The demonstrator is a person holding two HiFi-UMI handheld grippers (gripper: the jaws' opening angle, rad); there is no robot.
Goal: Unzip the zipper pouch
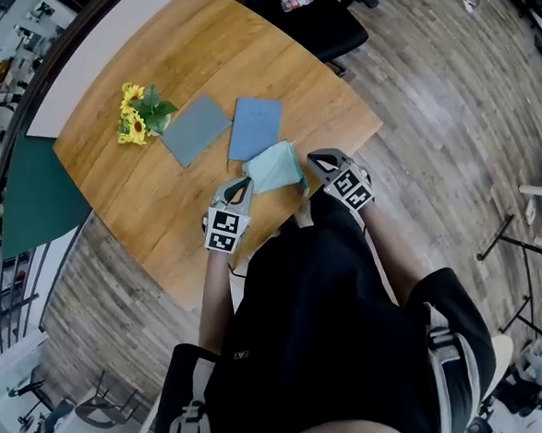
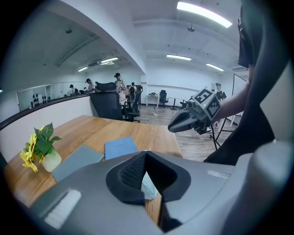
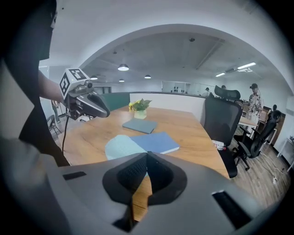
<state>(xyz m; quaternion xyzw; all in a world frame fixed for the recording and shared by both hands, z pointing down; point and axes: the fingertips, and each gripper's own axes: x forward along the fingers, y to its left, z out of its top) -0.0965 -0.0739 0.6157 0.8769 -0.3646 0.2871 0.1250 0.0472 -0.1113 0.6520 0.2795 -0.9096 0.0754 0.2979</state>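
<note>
A light teal zipper pouch (image 1: pixel 274 169) lies flat near the table's front edge, partly over a blue notebook (image 1: pixel 255 126). My left gripper (image 1: pixel 242 184) hovers just off the pouch's left side with its jaws shut on nothing. My right gripper (image 1: pixel 315 161) hangs just off the pouch's right side, also shut and empty. In the left gripper view the shut left gripper (image 2: pixel 146 154) points over the pouch (image 2: pixel 148 187), with the right gripper (image 2: pixel 177 127) in the air beyond. The right gripper view has the right gripper (image 3: pixel 147 154), the pouch (image 3: pixel 120 146) and the left gripper (image 3: pixel 103 111).
A grey flat case (image 1: pixel 195 128) lies left of the blue notebook, and a small pot of sunflowers (image 1: pixel 135 116) stands at the wooden table's (image 1: pixel 159 200) far left. A black office chair (image 1: pixel 317 13) is at the far side. The table's right corner (image 1: pixel 375 118) drops to the floor.
</note>
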